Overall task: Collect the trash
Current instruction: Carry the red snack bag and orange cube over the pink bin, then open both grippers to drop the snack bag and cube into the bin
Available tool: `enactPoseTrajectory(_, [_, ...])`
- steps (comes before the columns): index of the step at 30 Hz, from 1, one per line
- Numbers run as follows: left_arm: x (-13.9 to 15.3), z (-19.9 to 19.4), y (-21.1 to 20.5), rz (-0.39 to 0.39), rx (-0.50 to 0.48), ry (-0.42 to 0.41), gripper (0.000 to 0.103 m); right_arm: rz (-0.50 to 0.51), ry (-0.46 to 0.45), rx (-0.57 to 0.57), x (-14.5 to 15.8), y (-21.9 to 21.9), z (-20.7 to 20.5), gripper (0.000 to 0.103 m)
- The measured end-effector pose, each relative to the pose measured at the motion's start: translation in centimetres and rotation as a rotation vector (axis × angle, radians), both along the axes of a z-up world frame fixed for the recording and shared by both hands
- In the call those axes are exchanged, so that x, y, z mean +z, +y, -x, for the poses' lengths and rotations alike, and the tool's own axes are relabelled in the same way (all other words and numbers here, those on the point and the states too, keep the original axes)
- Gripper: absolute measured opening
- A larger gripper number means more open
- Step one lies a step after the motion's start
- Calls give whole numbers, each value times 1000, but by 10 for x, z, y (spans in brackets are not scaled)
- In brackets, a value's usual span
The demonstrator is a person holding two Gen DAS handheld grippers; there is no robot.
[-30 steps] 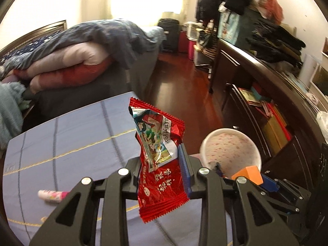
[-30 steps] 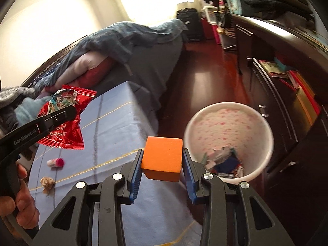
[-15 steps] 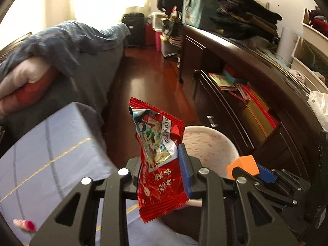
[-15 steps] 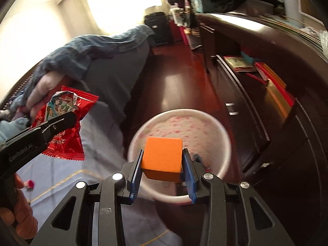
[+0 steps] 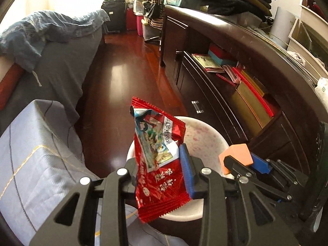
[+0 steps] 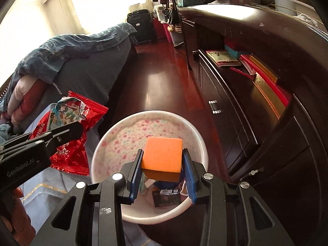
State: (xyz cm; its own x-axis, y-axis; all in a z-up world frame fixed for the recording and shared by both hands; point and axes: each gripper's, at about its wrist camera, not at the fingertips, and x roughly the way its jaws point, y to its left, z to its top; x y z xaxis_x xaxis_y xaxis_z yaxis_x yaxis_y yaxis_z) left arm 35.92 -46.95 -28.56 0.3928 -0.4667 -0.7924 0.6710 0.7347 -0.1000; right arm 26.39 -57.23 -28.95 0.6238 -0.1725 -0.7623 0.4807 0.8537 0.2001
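Observation:
A red snack wrapper [image 5: 157,164] stands upright between the jaws of my left gripper [image 5: 158,157]. The jaws are opening, but the pads still touch the wrapper. It hangs over the near left rim of a white bin with pink speckles [image 5: 205,137]. My right gripper [image 6: 162,160] is shut on an orange foam block [image 6: 163,157] directly above the bin [image 6: 196,135]. Wrappers and dark scraps [image 6: 166,196] lie on the bin's bottom. In the right wrist view the left gripper [image 6: 69,130] and the wrapper [image 6: 67,121] are at the left of the bin.
A table under a blue-grey cloth [image 5: 30,153] stands left of the bin. A dark wooden cabinet [image 5: 225,102] with books on its shelf runs along the right. A bed with bedding [image 5: 61,61] is at the back left, red-brown floor [image 5: 127,78] between. A hand [image 6: 18,215] grips the left tool.
Both grippers have swung right and down from over the table to above the bin. The wrapper and the orange block stay between their jaws. The wrapper now leans slightly.

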Motion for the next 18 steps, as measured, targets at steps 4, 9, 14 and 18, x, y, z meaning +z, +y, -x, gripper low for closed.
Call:
enactPoseTrajectory(4, [-4, -10, 1, 24, 2, 27, 57, 3, 13, -19, -8, -6, -6, 38])
enactPoseTrajectory(9, [2, -14, 9, 63, 2, 16, 68, -10, 21, -19, -14, -8, -6, 41])
enactPoseTrajectory(14, [14, -9, 19, 72, 17, -14, 69, -13, 17, -11, -11, -1, -4, 46])
enactPoseTrajectory(18, [28, 0, 37, 70, 53, -61, 72, -10, 12, 10, 0, 14, 1, 53])
